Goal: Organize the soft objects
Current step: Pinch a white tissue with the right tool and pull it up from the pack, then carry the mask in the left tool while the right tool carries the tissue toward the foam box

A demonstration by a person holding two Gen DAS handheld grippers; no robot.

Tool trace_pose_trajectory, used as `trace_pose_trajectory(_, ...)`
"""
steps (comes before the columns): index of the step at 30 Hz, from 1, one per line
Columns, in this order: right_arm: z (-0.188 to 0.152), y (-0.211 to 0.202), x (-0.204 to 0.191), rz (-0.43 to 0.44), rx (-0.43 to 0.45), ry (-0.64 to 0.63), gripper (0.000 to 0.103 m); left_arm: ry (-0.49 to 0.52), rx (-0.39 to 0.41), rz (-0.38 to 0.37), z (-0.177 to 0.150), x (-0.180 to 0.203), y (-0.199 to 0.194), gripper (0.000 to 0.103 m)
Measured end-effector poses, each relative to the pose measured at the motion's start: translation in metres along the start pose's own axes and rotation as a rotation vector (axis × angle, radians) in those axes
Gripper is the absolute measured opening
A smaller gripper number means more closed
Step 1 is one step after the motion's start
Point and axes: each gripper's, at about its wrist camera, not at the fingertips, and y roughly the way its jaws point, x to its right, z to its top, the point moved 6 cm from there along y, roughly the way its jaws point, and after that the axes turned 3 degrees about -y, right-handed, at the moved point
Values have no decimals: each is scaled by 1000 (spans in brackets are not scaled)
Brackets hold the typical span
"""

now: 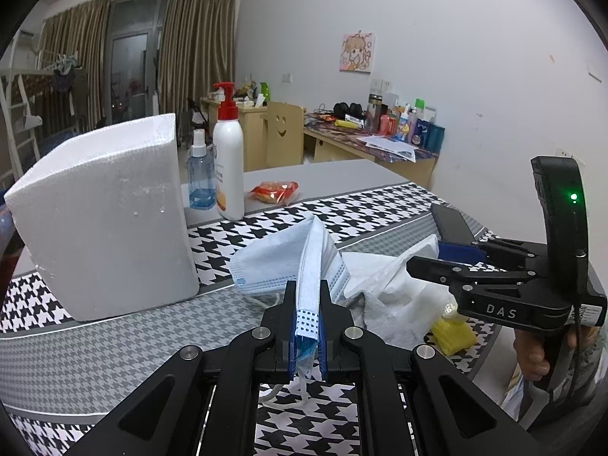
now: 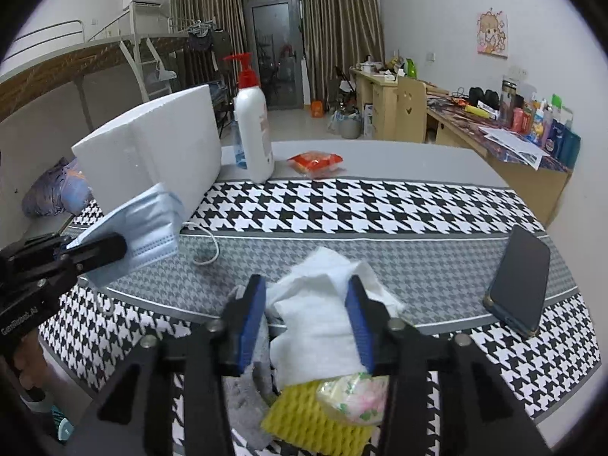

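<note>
Near the front edge of the table (image 2: pixel 380 159), on the houndstooth runner (image 2: pixel 342 205): one heap of soft goods, comprising white tissue (image 2: pixel 319 326), grey cloth (image 2: pixel 247 399), yellow sponge (image 2: pixel 304 414) and a small pale floral-print packet (image 2: pixel 353 399). Left gripper (image 1: pixel 307 304): jaws clamped on a stack of blue face masks (image 1: pixel 288 262), which appears lifted off the runner in the right wrist view, hanging just in front of the white foam block (image 2: pixel 152 148) at the table's left edge. Right gripper (image 2: pixel 304 319): jaws apart, straddling the tissue, nothing pinched. Also present: pump bottle (image 2: pixel 252 129), spray bottle (image 1: pixel 200 174) and red snack packet (image 2: pixel 315 163) toward the far edge; dark phone (image 2: pixel 520 277) at the right edge; white cable (image 2: pixel 207 243) beside the block. Handling note: the masks should probably be kept level so loose ear loops do not snag; the right jaws likely need to drop lower before closing, to take tissue only and not the sponge beneath.
</note>
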Motion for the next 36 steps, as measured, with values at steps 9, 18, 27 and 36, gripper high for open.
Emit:
trace_pose_trajectory(9,-3,29,5,-34,-83,0,58,-8,-13,3,-1,-7,8,9)
trace_pose_trajectory(18,0,51,2,-21,-141,-8,68,-14,-22,2,-3,-13,12,9)
trace_pose_trajectory(27,-4,60,-4,9,-192,-32,42,-19,-28,-5,-4,-16,15,9)
trace_pose_trajectory(36,4,51,-5,28,-150,-6,10,-25,-16,2,-3,-19,8,9)
